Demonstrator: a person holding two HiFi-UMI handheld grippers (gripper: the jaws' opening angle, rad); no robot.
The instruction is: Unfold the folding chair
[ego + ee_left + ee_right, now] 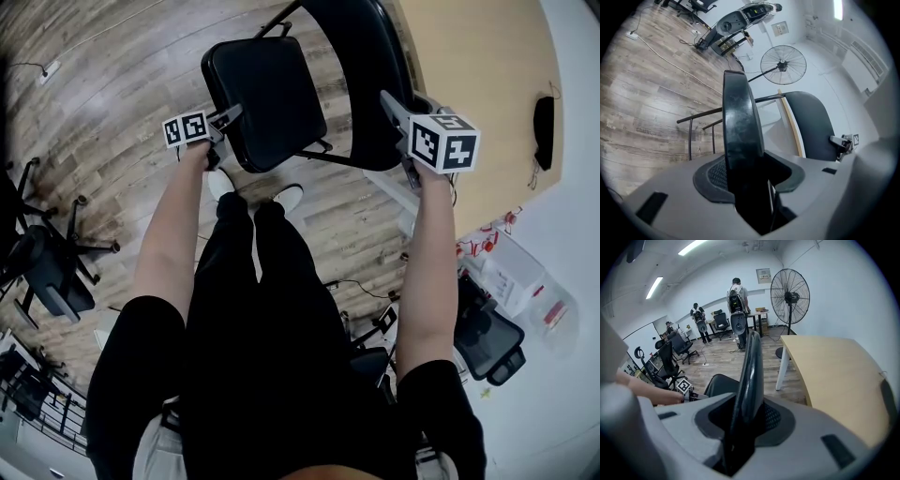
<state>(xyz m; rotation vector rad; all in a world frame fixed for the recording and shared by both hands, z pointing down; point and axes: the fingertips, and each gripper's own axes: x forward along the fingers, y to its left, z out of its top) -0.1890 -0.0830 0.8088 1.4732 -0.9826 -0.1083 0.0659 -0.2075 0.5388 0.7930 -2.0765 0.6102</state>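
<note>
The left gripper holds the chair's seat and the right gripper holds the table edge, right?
Not quite: the right gripper holds the chair's backrest, not the table, as the right gripper view shows. The left gripper does hold the seat.

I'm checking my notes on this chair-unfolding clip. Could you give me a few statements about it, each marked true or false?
The left gripper clamps the chair's seat. True.
The right gripper is empty. False: it clamps the backrest.
The floor is carpeted. False: it is wood planks.
A pedestal fan stands near the table. True.
</note>
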